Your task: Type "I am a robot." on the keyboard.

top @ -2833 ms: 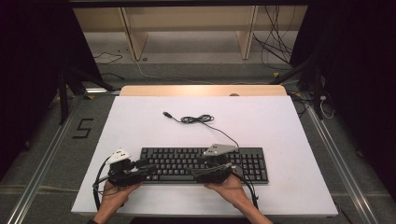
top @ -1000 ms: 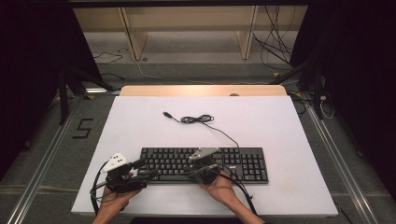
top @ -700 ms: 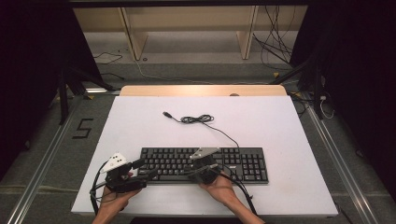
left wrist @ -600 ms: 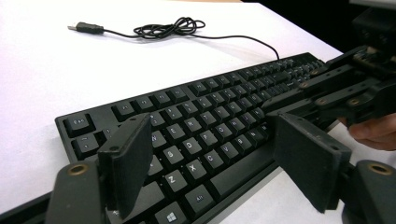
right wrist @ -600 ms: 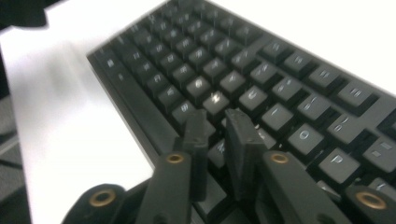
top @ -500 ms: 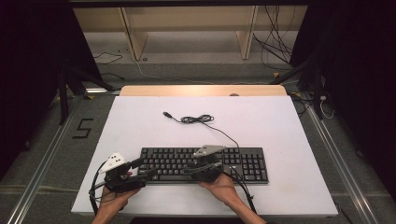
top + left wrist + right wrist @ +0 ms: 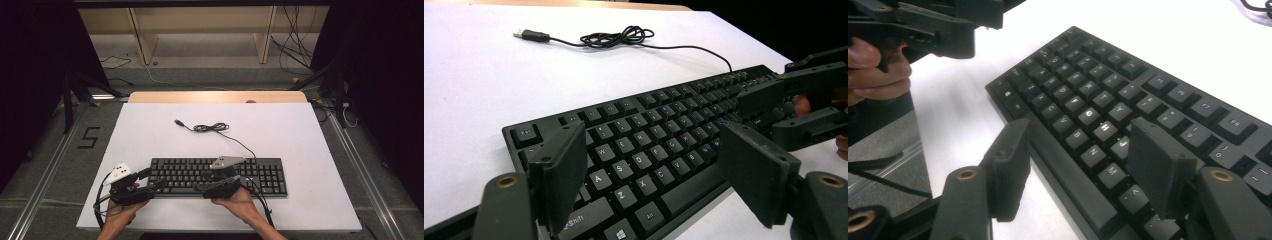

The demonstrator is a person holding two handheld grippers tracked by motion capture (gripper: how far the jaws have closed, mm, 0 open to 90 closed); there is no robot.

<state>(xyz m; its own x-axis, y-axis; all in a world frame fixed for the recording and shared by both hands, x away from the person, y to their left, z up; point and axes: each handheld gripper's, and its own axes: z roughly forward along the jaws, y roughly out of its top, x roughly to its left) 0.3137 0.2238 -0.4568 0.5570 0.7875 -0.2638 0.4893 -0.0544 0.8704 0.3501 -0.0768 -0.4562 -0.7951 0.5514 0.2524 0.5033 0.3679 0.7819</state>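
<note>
White table (image 7: 150,130) bearing keyboard (image 7: 265,172), cable (image 7: 210,128)

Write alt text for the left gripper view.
A black keyboard lies on a white table, seen between the left gripper's two open black jaws. Its coiled cable trails behind; the right gripper hovers over the keys at the right edge.

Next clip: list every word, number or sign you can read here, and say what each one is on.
"5": large dark numeral on the grey floor left of the table.
"Shift", "Alt", "A", "Z", "S", "D", "X", "C", "V": key legends on the black keyboard, left gripper view.
"H", "N", "M": key legends, right gripper view.
Remaining key legends: too small or blurred to read.
No brand name readable.
</note>
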